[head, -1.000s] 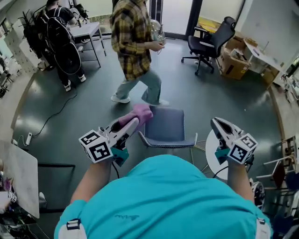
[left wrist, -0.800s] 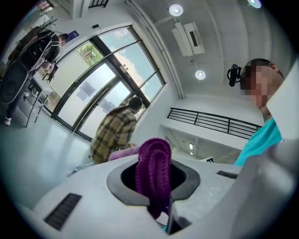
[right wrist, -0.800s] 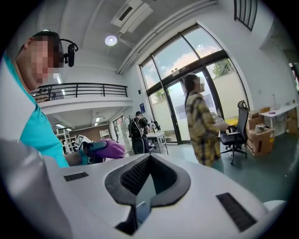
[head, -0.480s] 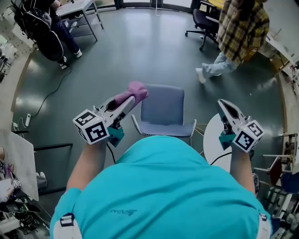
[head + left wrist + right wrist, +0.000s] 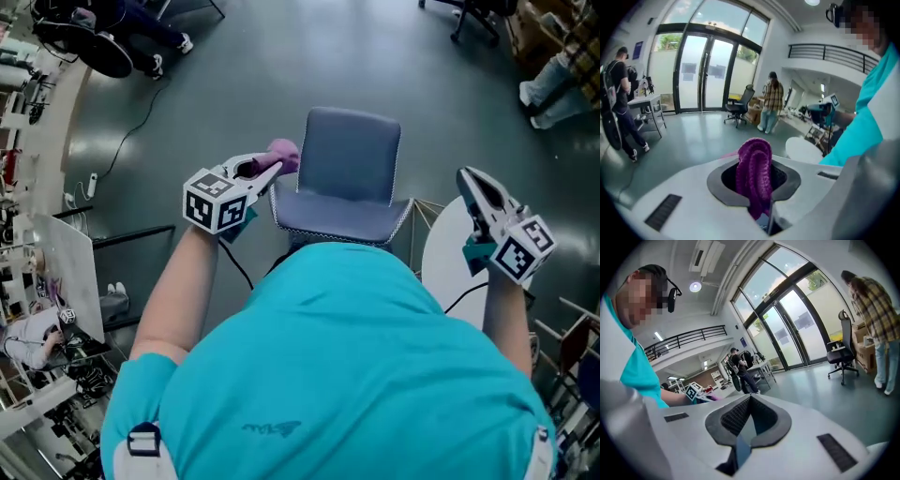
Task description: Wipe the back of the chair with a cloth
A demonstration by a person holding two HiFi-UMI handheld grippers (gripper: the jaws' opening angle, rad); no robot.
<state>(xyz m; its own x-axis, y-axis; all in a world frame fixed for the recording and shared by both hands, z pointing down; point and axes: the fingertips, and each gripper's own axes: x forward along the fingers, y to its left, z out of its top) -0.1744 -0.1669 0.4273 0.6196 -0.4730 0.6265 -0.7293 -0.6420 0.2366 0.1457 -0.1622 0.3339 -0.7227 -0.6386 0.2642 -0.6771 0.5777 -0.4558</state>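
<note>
Open grey floor (image 5: 234, 66) ahead of and left of the chair (image 5: 349, 159), nothing close on those sides. Right side is tighter: round white table (image 5: 441, 267) sits just beside the chair's right corner. Loose cable (image 5: 131, 122) on the floor well off to the left, a panel edge (image 5: 70, 272) further left. A person in a plaid shirt (image 5: 558, 80) stands far right, well apart from the chair

Chair faces away from the wearer. The back's top edge (image 5: 342, 228) is the near edge and runs left-right across the head view, seat beyond it

Cloth (image 5: 284, 155), purple knit, is at the chair's left edge, about level with the seat. Can't tell if it touches the chair. It's bunched in a fold, long axis running along the gripper and sticking out past the tips

Left gripper (image 5: 272, 167) is clamped on the cloth, jaws held only slightly apart by the fabric, aimed forward and right toward the chair

Right gripper (image 5: 475, 183) has its jaws pressed together with nothing between them; it is held over the white table, right of the chair, touching nothing
</note>
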